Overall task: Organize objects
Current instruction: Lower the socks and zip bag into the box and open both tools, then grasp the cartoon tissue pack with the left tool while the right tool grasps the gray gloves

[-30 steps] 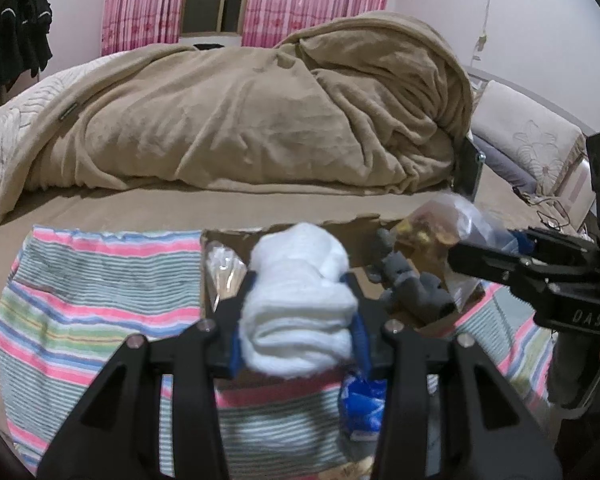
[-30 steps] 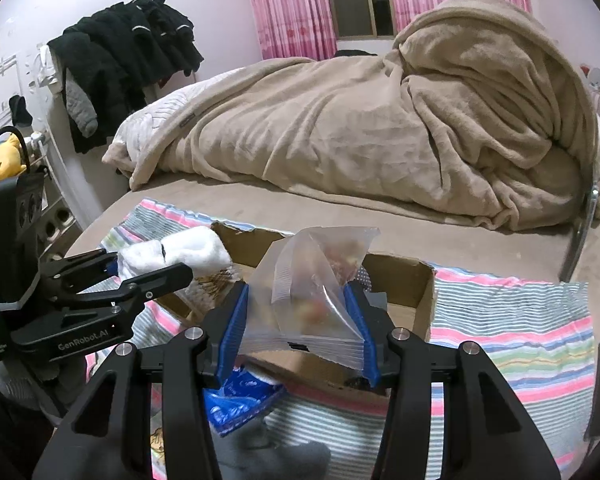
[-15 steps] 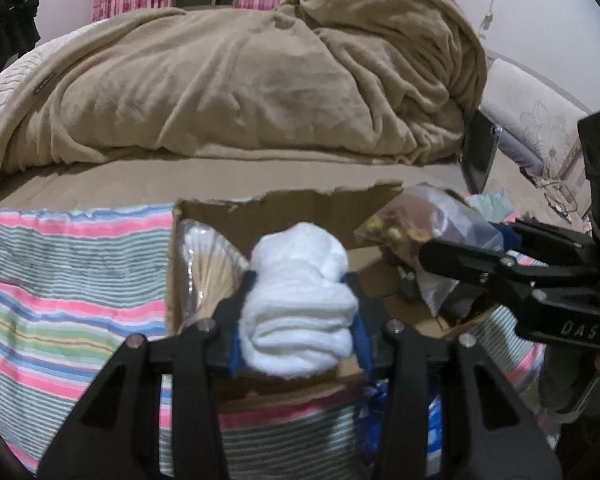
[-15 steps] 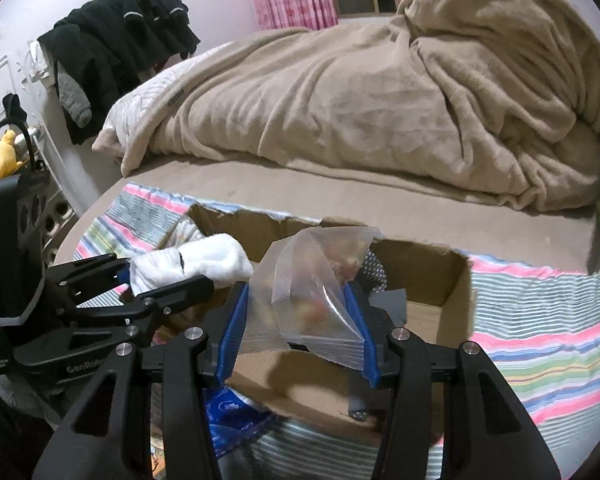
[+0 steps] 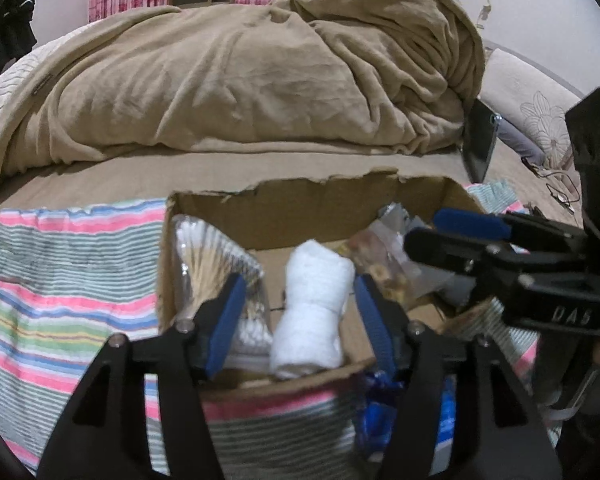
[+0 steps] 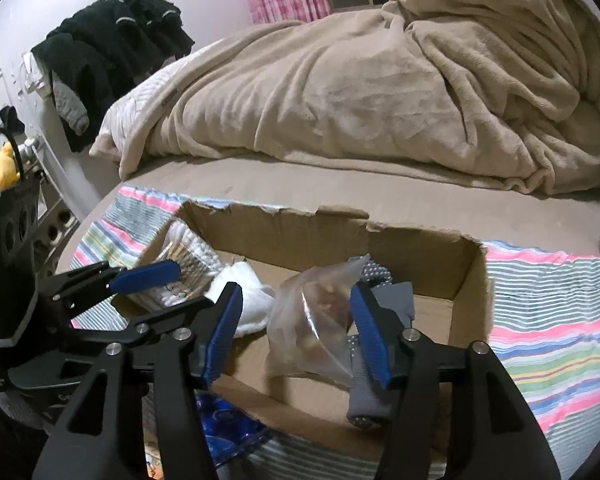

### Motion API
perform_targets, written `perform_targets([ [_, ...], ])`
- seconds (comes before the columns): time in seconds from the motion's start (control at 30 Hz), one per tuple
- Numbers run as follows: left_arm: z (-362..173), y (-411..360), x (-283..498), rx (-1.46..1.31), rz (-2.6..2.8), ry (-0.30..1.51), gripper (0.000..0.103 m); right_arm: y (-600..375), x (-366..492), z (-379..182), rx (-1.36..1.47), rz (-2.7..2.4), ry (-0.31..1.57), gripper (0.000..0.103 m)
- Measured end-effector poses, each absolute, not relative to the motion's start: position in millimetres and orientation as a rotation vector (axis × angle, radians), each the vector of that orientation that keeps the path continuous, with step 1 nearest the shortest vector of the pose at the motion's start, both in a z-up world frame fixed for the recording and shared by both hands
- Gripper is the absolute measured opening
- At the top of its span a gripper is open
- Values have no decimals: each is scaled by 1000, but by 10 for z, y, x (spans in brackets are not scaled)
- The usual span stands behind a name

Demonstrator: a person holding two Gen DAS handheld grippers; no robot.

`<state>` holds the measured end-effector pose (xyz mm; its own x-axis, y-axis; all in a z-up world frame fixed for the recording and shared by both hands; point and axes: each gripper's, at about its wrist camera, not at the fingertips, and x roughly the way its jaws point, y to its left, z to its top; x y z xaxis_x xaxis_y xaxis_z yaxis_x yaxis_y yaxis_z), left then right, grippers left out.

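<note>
An open cardboard box (image 5: 300, 204) (image 6: 420, 236) stands on a striped cloth on the bed. My left gripper (image 5: 300, 316) is open over the box; a rolled white towel (image 5: 314, 300) lies between its jaws inside the box, free of the pads. The towel also shows in the right wrist view (image 6: 248, 292). My right gripper (image 6: 296, 332) is open over the box; a clear bag of snacks (image 6: 312, 324) sits between its jaws, resting in the box on a grey sock (image 6: 376, 384). The bag also shows in the left wrist view (image 5: 384, 256).
A bag of cotton swabs (image 5: 216, 264) leans in the box's left end. A blue packet (image 6: 224, 420) lies in front of the box. A striped cloth (image 5: 60, 280) covers the bed front. A heaped tan blanket (image 5: 260, 68) fills the back. Dark clothes (image 6: 112, 52) hang at left.
Both grippers moved forward and down over the box and opened. The towel left the left jaws and the snack bag left the right jaws; both now lie in the box.
</note>
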<state>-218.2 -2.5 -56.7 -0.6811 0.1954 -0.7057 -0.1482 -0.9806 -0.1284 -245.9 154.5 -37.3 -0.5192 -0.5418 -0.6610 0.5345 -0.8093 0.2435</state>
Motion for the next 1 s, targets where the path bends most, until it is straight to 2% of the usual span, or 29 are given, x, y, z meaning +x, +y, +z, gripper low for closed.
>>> perform_targets([
  [0.07, -517, -39, -2116, -1142, 2730, -92, 64, 1573, -2417, -320, 1000, -2310, -16, 60],
  [0.7, 54, -58, -1216, -1035, 2776, -97, 64, 1741, -1656, 84, 947, -2346, 3, 60],
  [1.0, 121, -66, -833, -1038, 2781, -122, 65, 1754, -1328, 148, 938, -2351, 62, 61],
])
